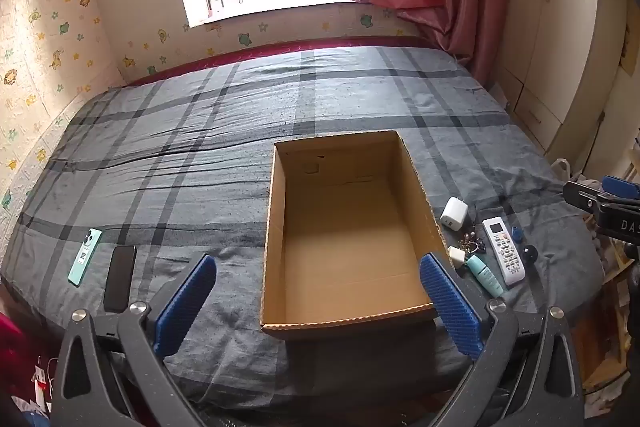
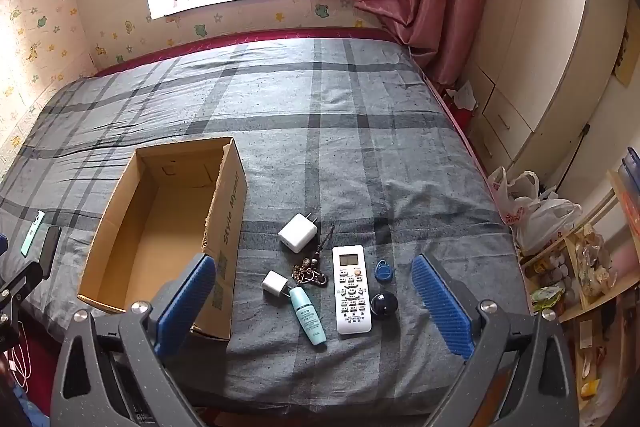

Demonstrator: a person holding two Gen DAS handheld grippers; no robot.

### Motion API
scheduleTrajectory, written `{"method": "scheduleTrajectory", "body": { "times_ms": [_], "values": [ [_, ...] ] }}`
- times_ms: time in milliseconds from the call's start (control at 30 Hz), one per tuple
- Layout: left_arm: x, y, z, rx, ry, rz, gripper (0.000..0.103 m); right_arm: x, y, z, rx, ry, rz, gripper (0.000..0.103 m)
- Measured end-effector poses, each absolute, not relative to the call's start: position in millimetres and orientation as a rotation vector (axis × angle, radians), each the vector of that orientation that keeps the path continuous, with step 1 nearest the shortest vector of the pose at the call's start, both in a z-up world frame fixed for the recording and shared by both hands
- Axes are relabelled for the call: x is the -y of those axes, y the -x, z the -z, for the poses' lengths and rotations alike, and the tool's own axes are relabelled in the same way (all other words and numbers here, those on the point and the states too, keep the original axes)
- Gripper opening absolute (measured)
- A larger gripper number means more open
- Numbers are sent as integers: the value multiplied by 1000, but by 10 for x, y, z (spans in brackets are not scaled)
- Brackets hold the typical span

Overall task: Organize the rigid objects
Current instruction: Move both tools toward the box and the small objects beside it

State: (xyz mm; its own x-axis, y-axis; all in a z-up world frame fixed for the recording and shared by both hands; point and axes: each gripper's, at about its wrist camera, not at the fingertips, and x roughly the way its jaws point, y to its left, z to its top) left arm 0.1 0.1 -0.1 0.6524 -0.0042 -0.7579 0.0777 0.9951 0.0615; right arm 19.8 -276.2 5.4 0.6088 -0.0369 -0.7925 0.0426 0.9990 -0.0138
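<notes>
Right of the empty box (image 2: 160,223), the remote (image 2: 352,291) lay lengthwise between the right gripper's (image 2: 316,303) spread fingers (image 2: 440,307); the left gripper (image 1: 320,301), also spread, faced the box.

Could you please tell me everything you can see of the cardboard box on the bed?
The cardboard box is a plain brown corrugated carton, rectangular and open at the top, with no flaps standing and nothing inside; its bare floor shows creases. Dark print runs along its outer long side in the right wrist view. It sits flat and upright on the plaid bed cover, near the front edge. Two phones lie apart from it on one side, a cluster of small items on the other. Nothing touches it except the cover beneath.
</notes>
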Motion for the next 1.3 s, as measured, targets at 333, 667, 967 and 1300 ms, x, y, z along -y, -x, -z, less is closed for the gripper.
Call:
{"method": "scheduleTrajectory", "body": {
  "times_ms": [333, 667, 967, 1300],
  "values": [
    [-1, 18, 16, -861, -82, 49, 103, 2736, -181, -88, -911, -4, 40, 101],
    [47, 36, 20, -856, -82, 43, 103, 2739, -191, -112, -906, -7, 38, 101],
    [-18, 25, 16, -858, -70, 40, 103, 2736, -189, -103, -903, -5, 40, 101],
    [-9, 18, 38, -865, -70, 38, 103, 2730, -200, -140, -902, -11, 37, 101]
  ]
}}
